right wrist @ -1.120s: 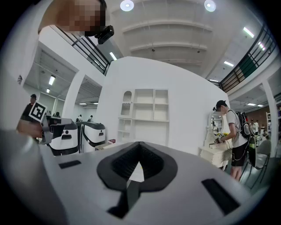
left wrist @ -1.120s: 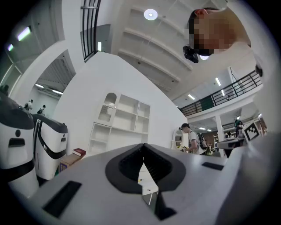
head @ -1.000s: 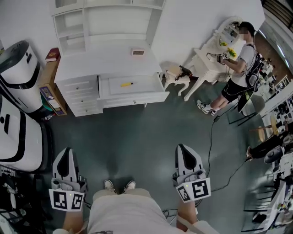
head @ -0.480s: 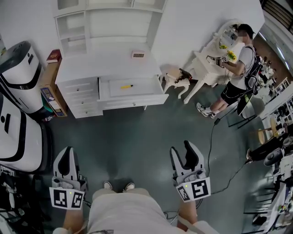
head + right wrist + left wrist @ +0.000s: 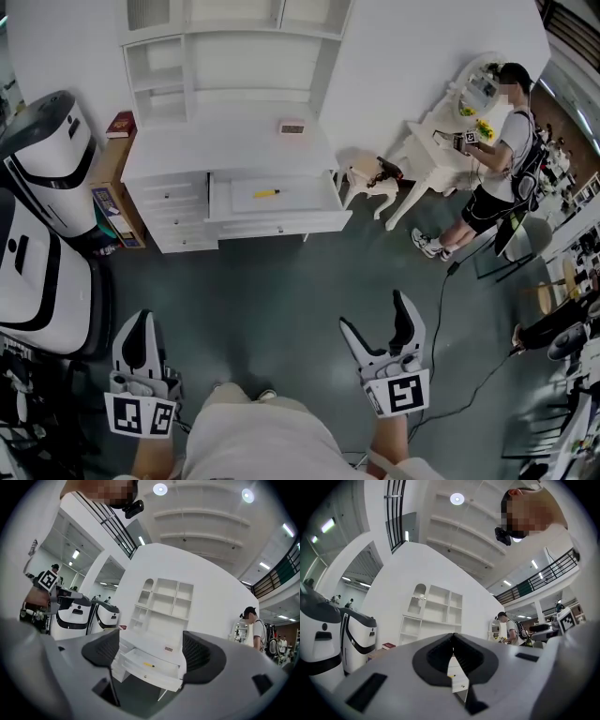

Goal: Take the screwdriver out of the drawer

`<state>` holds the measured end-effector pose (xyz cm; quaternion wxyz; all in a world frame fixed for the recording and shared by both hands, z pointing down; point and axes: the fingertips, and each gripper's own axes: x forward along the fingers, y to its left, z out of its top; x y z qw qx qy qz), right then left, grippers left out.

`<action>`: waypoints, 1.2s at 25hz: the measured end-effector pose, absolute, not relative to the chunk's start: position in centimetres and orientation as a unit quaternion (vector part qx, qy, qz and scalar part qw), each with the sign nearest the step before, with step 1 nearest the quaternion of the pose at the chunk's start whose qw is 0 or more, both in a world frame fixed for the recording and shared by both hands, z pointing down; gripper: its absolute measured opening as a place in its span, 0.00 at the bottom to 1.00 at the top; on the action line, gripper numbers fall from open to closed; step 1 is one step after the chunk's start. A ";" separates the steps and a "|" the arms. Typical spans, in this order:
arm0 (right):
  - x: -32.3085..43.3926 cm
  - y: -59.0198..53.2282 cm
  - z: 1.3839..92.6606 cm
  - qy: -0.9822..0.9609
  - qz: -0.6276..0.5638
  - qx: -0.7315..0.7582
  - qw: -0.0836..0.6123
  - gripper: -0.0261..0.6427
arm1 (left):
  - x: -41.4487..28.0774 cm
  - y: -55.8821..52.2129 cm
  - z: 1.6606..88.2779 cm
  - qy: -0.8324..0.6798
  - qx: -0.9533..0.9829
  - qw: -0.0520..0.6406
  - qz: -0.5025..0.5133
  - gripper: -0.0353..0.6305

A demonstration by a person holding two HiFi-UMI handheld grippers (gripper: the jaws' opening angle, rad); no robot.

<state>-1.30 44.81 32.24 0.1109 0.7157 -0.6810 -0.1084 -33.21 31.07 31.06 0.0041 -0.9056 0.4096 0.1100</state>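
Observation:
A yellow screwdriver (image 5: 266,193) lies in the open drawer (image 5: 281,225) of the white desk (image 5: 225,145), far across the green floor from both grippers. In the right gripper view the screwdriver (image 5: 148,664) shows between the spread jaws, well away from them. My right gripper (image 5: 375,312) is low in the head view; its jaws are opening, wide apart, and hold nothing. My left gripper (image 5: 141,328) hangs at the lower left, shut and empty. Its pads meet in the left gripper view (image 5: 452,641).
Two large white machines (image 5: 42,141) (image 5: 37,281) stand at the left. A person (image 5: 497,159) stands at a white dressing table (image 5: 436,131) at the right, beside a small stool (image 5: 370,178). A cable (image 5: 441,319) trails over the floor. A small pink box (image 5: 292,127) sits on the desk.
My right gripper's jaws went from shut to wide open and the gripper rolled a little. The left gripper stayed shut. The desk sits slightly lower in the head view.

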 end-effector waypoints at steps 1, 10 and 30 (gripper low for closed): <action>-1.0 44.5 32.4 -0.683 -0.109 0.715 0.108 0.65 | -33.3 31.0 31.1 0.414 -0.904 0.007 0.108 0.08; -0.3 40.7 34.2 -0.695 -0.097 0.704 0.109 0.65 | -30.7 27.6 33.0 0.409 -0.908 0.000 0.088 0.08; 6.8 11.1 31.9 -0.689 -0.080 0.709 0.125 0.65 | -17.5 -3.8 32.4 0.334 -0.939 -0.017 0.073 0.08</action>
